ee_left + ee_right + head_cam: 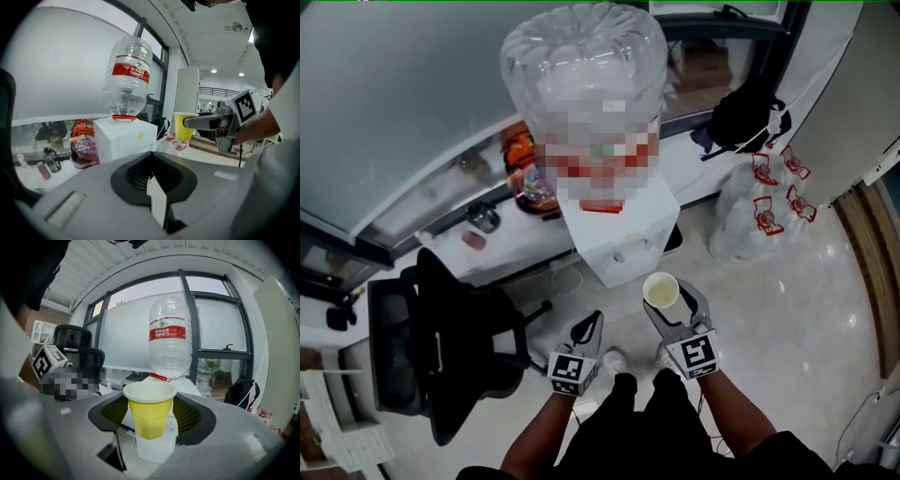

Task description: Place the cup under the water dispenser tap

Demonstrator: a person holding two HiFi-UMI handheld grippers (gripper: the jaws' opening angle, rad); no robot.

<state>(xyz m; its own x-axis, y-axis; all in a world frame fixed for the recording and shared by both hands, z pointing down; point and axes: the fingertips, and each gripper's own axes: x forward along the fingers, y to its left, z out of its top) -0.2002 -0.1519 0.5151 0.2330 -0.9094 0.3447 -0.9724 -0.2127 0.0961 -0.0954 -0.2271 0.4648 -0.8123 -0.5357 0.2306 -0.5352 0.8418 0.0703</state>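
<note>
Two claws: our right gripper (667,298) pinches the yellow cup (149,413) in the air just before the white water dispenser (623,230). Our left gripper (586,328) is pressed together, empty. Below lies pale glossy floor (787,309), and a black chair (441,347) stands by the window (403,103).

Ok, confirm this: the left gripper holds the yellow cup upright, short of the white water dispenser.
Wrong gripper. The right gripper holds the yellow cup upright, short of the white water dispenser; the right gripper view shows it between those jaws.

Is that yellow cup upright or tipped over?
Upright: the cup stands mouth-up with a level rim, gripped in the right tool.
</note>
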